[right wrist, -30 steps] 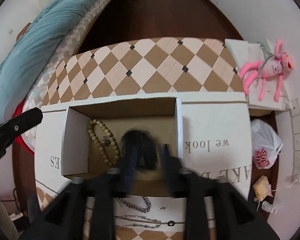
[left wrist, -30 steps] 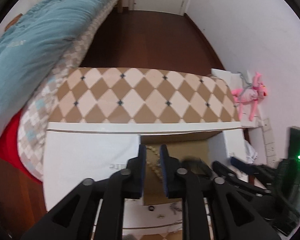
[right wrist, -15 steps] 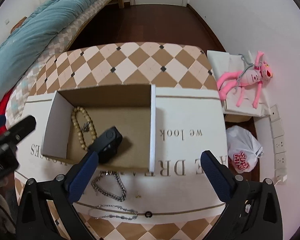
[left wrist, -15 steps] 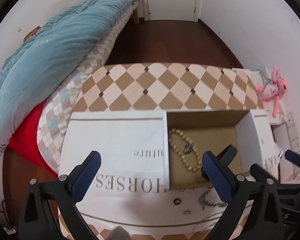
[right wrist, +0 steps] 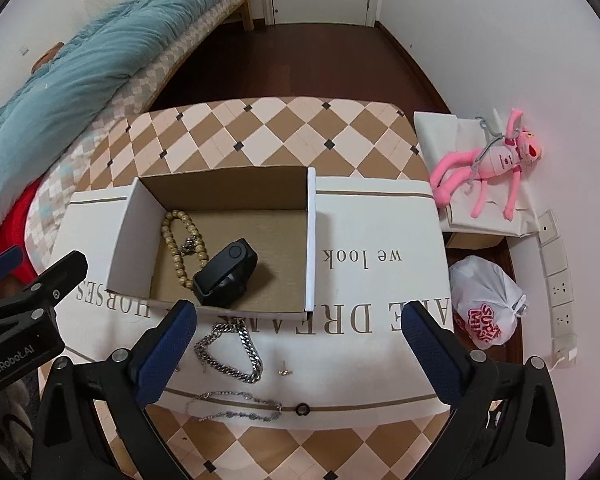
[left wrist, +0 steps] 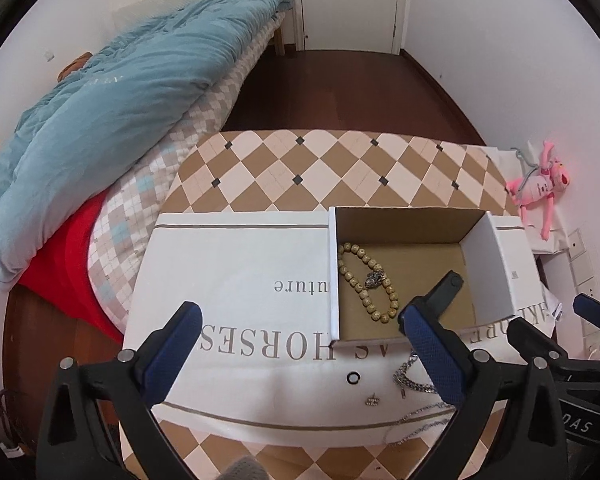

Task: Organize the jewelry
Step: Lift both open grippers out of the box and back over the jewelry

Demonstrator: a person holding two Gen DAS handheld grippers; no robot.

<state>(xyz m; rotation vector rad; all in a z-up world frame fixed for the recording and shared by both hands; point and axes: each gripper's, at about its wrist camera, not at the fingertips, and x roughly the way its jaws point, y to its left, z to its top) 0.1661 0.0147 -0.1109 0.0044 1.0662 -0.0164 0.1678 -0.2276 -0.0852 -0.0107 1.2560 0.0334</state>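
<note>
An open cardboard box (right wrist: 228, 188) (left wrist: 496, 264) rests on a white printed cloth (right wrist: 380, 264) (left wrist: 236, 280). Inside lie a tan bead bracelet (right wrist: 180, 246) (left wrist: 360, 280) and a black wristband (right wrist: 226, 274) (left wrist: 446, 290). In front of the box on the cloth are a chunky silver chain (right wrist: 230, 352) (left wrist: 410, 378), a thin silver chain (right wrist: 236, 406), a small stud (right wrist: 285, 371) (left wrist: 373, 401) and a dark ring (right wrist: 302, 409) (left wrist: 353, 377). My right gripper (right wrist: 296, 344) hangs open above the chains, holding nothing. My left gripper (left wrist: 300, 344) is open over the cloth, left of the box.
The cloth covers a diamond-patterned table (right wrist: 268, 132). A bed with a blue duvet (left wrist: 112, 100) stands at the left. A pink plush toy (right wrist: 496, 164), a white plastic bag (right wrist: 486, 304) and wall sockets (right wrist: 560, 292) are at the right.
Both grippers went from nearly shut inside the box to wide open and drew back toward me. The bead bracelet and the black wristband now lie loose in the box.
</note>
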